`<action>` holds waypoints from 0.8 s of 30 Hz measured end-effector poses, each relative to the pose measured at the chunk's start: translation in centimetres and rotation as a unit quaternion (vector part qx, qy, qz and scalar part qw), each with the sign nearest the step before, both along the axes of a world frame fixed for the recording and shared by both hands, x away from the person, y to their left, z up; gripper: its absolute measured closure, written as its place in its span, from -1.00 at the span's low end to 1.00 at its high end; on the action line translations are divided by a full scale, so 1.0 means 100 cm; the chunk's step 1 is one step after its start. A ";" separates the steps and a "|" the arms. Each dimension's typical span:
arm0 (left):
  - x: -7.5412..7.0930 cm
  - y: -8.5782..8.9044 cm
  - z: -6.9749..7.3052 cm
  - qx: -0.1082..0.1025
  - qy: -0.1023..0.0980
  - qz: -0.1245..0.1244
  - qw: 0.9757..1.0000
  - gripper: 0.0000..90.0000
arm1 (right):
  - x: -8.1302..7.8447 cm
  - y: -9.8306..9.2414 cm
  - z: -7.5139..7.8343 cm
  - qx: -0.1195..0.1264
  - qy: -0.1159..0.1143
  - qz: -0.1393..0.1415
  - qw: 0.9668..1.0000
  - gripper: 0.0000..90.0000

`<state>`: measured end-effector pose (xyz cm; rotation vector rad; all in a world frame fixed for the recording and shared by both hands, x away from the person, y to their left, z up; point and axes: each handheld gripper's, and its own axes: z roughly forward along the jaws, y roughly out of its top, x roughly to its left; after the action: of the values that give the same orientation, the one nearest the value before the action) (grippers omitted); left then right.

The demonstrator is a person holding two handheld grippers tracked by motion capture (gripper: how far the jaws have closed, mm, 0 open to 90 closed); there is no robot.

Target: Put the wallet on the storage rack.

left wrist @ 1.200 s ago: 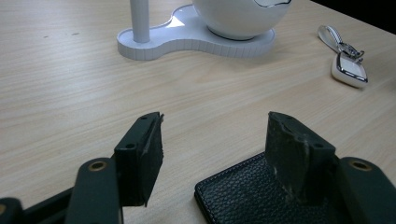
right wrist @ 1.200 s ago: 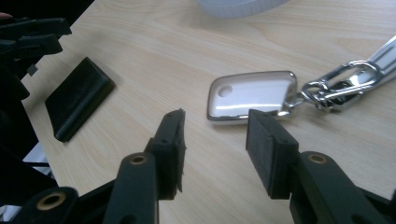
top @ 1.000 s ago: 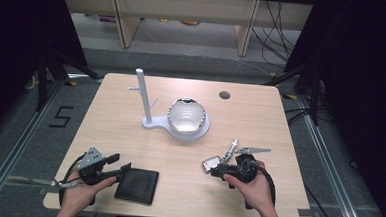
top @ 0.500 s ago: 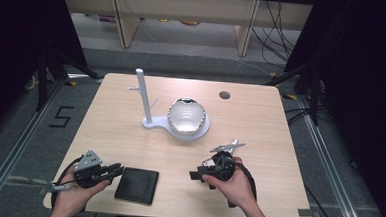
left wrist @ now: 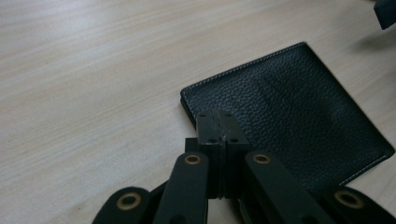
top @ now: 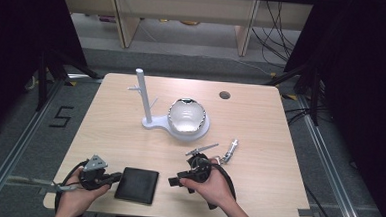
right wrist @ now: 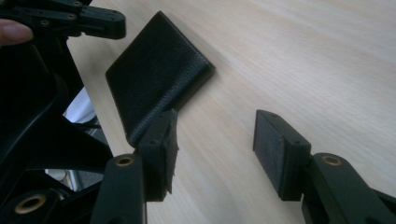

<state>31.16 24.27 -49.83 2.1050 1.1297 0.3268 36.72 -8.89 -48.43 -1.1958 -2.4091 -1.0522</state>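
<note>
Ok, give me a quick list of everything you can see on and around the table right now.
Wallet: one, black leather, near edge of the table, between the two grippers.
Stand: one, white post with pegs on a white base, middle of the table.
Bowl: one, shiny silver, on the stand's base, right of the post.
Keys: one small metal bunch, right of centre.
Table: one, light wood, round hole near the far edge.
Left gripper: black, fingers closed together at the wallet's left edge, nothing visibly between them.
Right gripper: black, fingers apart, just been opening, beside the wallet's right edge.
</note>
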 end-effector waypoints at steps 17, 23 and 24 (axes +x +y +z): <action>0.000 -0.005 -0.002 0.013 0.010 -0.012 1.000 0.97 | 0.000 0.043 -0.010 -0.005 0.024 0.037 0.999 0.14; 0.000 -0.005 -0.004 0.010 0.005 -0.013 1.000 0.97 | 0.000 0.052 -0.017 -0.005 0.036 0.055 0.998 0.17; 0.001 -0.005 -0.004 0.010 0.006 -0.014 1.000 0.97 | -0.002 0.054 -0.015 -0.008 0.056 0.044 0.997 0.17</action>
<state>31.22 23.76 -50.21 2.1407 1.1068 0.3144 36.56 -3.48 -49.97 -1.1124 -2.3652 -0.9159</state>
